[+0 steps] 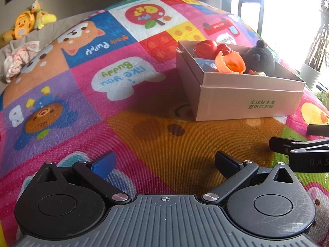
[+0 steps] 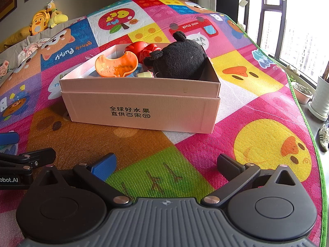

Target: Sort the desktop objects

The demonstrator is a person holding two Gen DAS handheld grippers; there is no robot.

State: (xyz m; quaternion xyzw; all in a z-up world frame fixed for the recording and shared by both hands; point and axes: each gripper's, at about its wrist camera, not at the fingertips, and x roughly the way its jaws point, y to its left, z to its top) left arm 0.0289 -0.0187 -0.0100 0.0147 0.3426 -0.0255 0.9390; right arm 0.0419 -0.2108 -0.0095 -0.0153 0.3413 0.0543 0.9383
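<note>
Toys — one black plush, one orange scoop — boxed; both claws wide, empty.

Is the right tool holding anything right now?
No. The right tool is open with only the play mat showing between its fingers, short of the cardboard box.

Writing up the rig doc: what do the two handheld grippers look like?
Both match. The left gripper and right gripper each have a grey ribbed body with a small crosshair mark, two round black hubs, and black linkage arms with silver rivets. One finger pad is blue, the other black. White lettering shows on each side. No cables or sleeves visible.
</note>
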